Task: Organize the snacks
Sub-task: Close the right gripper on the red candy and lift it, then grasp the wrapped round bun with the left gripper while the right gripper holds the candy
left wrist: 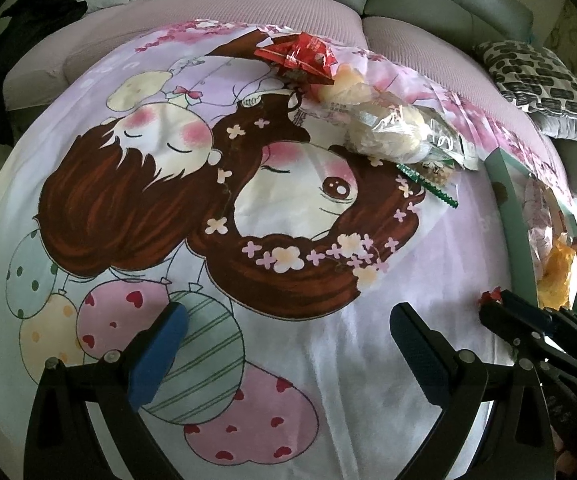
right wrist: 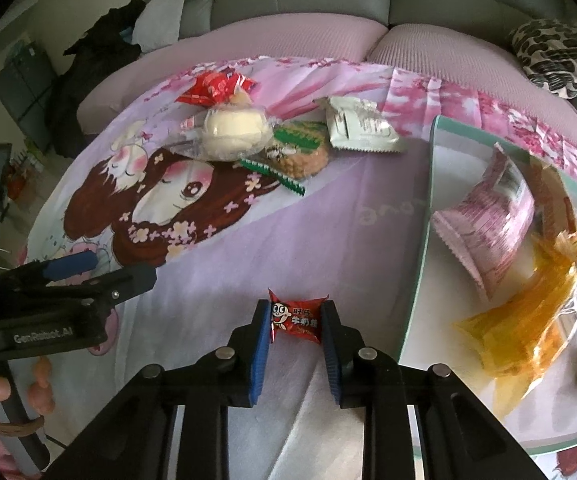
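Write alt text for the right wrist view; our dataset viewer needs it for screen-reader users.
The right gripper is shut on a small red candy above a cartoon-print sheet. The white tray at right holds pink and orange packets; more snacks lie farther back, and the open left gripper is at left.

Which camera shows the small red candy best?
The right wrist view: the red candy sits centred between the right gripper jaws, label readable. The left wrist view shows only a red sliver behind that gripper.
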`<action>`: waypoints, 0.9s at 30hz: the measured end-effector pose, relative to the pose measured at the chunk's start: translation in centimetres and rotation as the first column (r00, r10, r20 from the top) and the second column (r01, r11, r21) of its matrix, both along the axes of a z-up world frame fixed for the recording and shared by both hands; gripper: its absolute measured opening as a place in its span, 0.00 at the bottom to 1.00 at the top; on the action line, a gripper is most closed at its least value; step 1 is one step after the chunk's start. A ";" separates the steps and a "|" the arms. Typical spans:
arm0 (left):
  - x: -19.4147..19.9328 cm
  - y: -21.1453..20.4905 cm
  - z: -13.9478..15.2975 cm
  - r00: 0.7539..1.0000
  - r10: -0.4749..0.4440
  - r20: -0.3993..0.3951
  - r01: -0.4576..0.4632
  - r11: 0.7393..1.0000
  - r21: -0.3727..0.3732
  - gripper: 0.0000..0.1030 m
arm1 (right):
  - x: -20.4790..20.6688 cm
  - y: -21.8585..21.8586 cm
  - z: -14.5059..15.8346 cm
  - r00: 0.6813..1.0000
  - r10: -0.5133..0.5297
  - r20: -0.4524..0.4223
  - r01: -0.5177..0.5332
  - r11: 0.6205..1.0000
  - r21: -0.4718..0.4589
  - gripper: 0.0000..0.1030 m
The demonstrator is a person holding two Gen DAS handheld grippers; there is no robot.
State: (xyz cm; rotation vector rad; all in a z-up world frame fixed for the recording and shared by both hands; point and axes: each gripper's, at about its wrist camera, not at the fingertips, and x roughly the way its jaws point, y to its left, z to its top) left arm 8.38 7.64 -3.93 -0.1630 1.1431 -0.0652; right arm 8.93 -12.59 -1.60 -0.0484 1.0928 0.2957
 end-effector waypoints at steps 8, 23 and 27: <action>0.9 0.1 1.7 1.000 0.015 0.013 -0.015 0.999 -0.046 0.98 | 0.8 -0.9 1.1 1.000 -0.017 0.018 0.017 1.000 0.021 0.25; 6.7 -3.2 7.2 0.990 -0.036 0.137 0.037 0.999 -0.006 0.98 | 1.3 -3.6 3.8 0.995 -0.065 0.082 0.060 0.996 0.062 0.26; 8.6 -5.1 7.2 0.990 -0.066 0.126 0.062 0.998 0.030 0.98 | 1.4 -4.9 4.4 0.991 -0.088 0.102 0.081 0.994 0.071 0.26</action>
